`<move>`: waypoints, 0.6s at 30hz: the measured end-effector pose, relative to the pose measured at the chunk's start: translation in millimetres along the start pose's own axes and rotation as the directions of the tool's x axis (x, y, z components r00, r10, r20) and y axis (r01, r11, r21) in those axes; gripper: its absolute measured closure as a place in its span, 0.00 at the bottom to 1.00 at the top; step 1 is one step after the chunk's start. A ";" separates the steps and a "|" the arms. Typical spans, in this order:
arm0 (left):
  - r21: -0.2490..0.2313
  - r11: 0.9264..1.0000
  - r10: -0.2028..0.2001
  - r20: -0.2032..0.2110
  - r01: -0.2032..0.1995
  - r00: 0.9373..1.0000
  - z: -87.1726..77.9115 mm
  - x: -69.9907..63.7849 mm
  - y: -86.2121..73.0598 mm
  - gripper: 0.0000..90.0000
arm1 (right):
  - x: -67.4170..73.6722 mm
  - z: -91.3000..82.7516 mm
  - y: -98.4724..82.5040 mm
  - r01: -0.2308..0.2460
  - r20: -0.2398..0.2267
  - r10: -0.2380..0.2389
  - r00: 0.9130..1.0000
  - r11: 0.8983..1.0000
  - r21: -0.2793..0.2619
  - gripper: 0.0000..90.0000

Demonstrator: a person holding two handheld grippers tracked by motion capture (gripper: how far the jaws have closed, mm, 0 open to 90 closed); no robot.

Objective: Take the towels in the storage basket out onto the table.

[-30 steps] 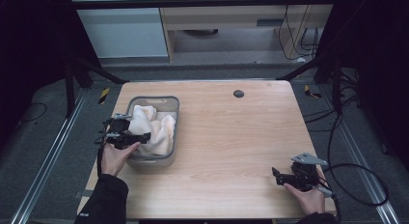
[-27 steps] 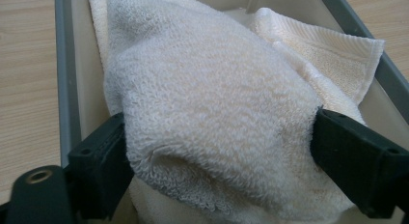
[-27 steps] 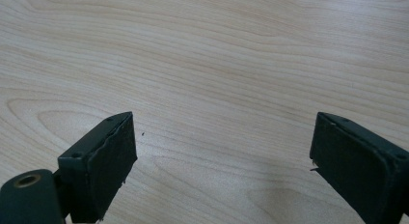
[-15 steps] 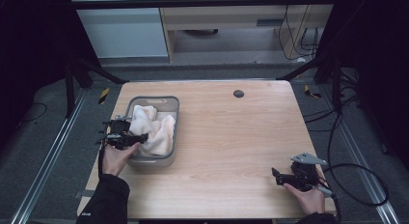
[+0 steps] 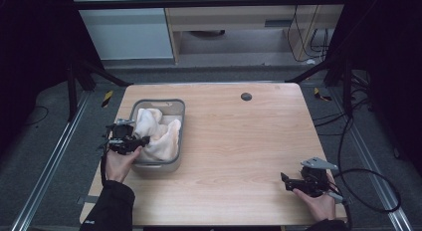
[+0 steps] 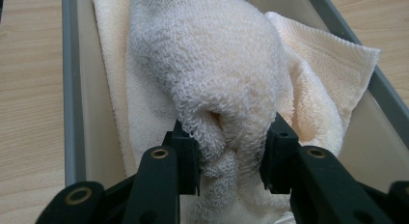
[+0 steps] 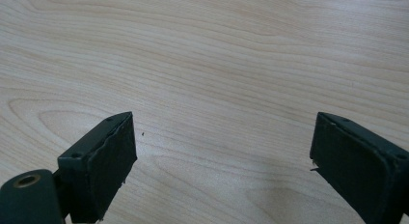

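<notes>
- High view shows my left gripper (image 5: 133, 143) at the near left edge of the grey bin (image 5: 175, 105), which sits on the left half of the wooden table (image 5: 239, 151).
- Its jaws have just been closing, and a fold of the white towel (image 5: 149, 122) is between them.
- Left gripper view has both black pads pressed into that towel (image 6: 207, 79): the terry cloth bunches and bulges between them, so my left tool is clamped on it.
- That white towel lies inside the bin (image 6: 70, 89), on top of a cream towel (image 6: 318, 103) that spreads toward the bin's far wall.
- From above, the cream towel (image 5: 166, 139) fills the near part of the bin, with the white one heaped beside it.
- My right gripper (image 5: 293, 182) rests in my right hand near the table's near right corner, well apart from the bin.
- Right gripper view shows its jaws standing wide, with bare wood (image 7: 217, 89) between them and nothing held.
- A small dark round spot (image 5: 246, 96) sits near the table's far edge.
</notes>
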State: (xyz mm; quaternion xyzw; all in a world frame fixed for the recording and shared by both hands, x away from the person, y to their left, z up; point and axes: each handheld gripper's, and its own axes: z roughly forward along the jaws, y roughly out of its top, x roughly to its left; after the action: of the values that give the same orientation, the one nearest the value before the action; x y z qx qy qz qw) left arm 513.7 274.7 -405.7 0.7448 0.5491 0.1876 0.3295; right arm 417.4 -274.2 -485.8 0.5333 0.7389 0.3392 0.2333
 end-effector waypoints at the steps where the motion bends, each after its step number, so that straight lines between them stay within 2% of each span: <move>1: 0.000 1.000 0.000 0.000 0.000 1.000 0.0 0.0 0.0 0.73 | -0.1 0.0 0.0 0.001 0.000 -0.001 1.000 1.000 0.000 0.10; 6: -0.033 0.999 0.014 0.010 -0.013 1.000 -12.2 -3.7 4.4 0.75 | 0.2 -0.1 0.2 -0.005 -0.002 0.005 1.000 1.000 0.002 0.10; 11: -0.091 0.996 0.028 0.016 -0.027 0.999 -29.4 -7.0 10.6 0.76 | -0.3 0.2 0.3 -0.002 0.001 0.002 1.000 1.000 -0.001 0.10; 18: -0.127 0.991 0.043 0.008 -0.041 0.999 -43.6 -8.3 17.1 0.76 | -0.3 0.2 0.3 -0.001 0.002 0.001 1.000 1.000 0.000 0.10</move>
State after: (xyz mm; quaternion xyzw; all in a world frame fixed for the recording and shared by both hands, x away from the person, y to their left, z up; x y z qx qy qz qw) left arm 494.8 276.3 -362.0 0.7347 0.5185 0.2250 0.3751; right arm 417.9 -274.4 -485.7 0.5339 0.7385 0.3390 0.2340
